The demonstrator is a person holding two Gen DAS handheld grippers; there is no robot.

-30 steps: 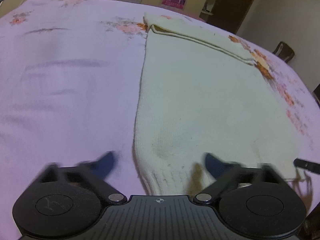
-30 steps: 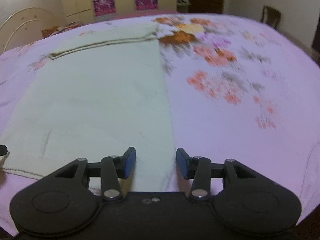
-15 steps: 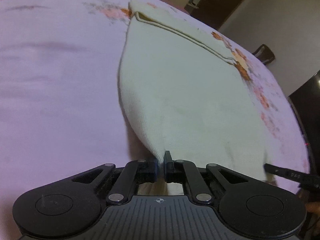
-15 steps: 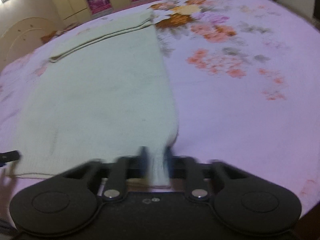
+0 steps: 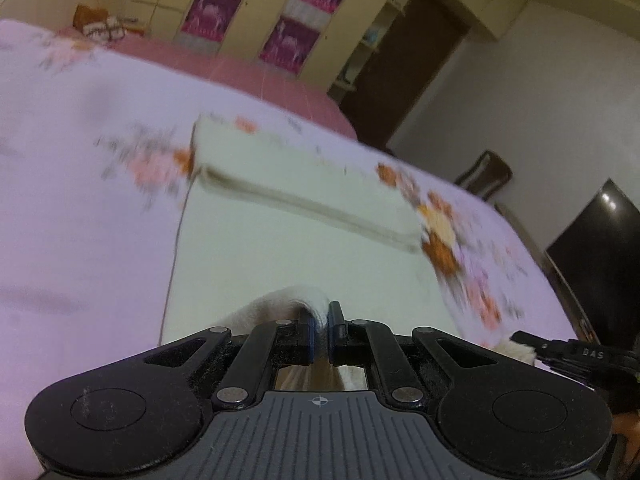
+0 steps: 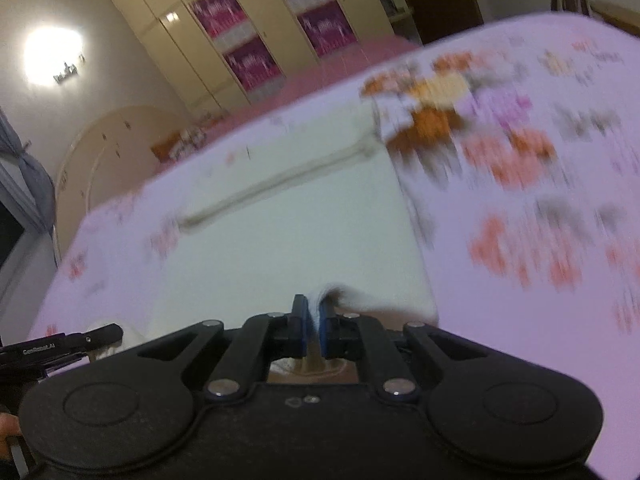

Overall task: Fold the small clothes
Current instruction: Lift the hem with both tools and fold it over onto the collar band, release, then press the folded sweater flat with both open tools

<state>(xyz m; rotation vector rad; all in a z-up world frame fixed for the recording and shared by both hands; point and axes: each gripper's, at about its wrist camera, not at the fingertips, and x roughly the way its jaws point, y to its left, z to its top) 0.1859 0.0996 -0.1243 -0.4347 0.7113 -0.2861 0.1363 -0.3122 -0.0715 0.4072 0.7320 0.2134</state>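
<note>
On the pink floral bedsheet (image 5: 80,220), the cream knit garment (image 5: 280,248) lies flat with its near corners pinched by the left gripper (image 5: 320,320) and right gripper (image 6: 313,320), so I'd lift both evenly toward its folded far edge.

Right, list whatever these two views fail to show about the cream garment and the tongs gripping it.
- Near hem of the cream knitted garment: both views, hidden under the black tool bodies.
- Right tongs: in the left wrist view only one tip shows, cut by the right edge.
- Left tongs: likewise, only a tip at the right wrist view's left edge.
- Flower print on the lilac bedsheet: motion-blurred in both.
</note>
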